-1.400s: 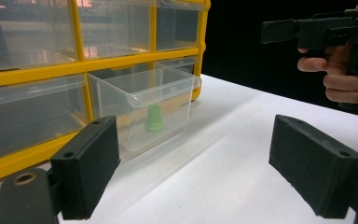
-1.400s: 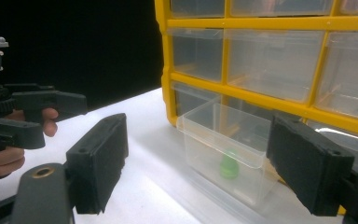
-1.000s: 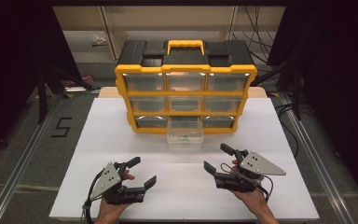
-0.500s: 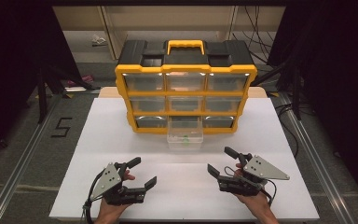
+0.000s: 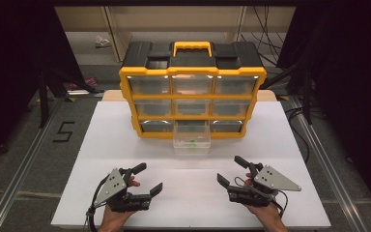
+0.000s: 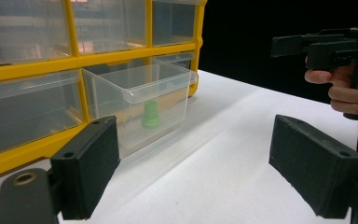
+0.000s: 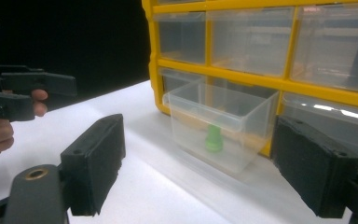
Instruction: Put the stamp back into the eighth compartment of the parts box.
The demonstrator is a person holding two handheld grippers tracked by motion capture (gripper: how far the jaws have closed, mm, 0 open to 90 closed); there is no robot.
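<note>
Black-jawed right hand-held gripper (image 5: 234, 172) has drifted slightly right; it and left hand-held gripper (image 5: 148, 180) gape empty.

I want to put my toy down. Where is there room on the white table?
Bare table lies left of the yellow cabinet and on its right side too. There is also a strip between the open drawer and the left gripper and right gripper. It is crowded at the drawer's front.

The high view looks forward and down on the whole white bench (image 5: 125, 145) from its near edge. Each gripper view sits low and close, facing the far edge; both share the pulled-out clear plastic drawer (image 6: 140, 100) with the small green plastic piece (image 7: 213, 138).
</note>
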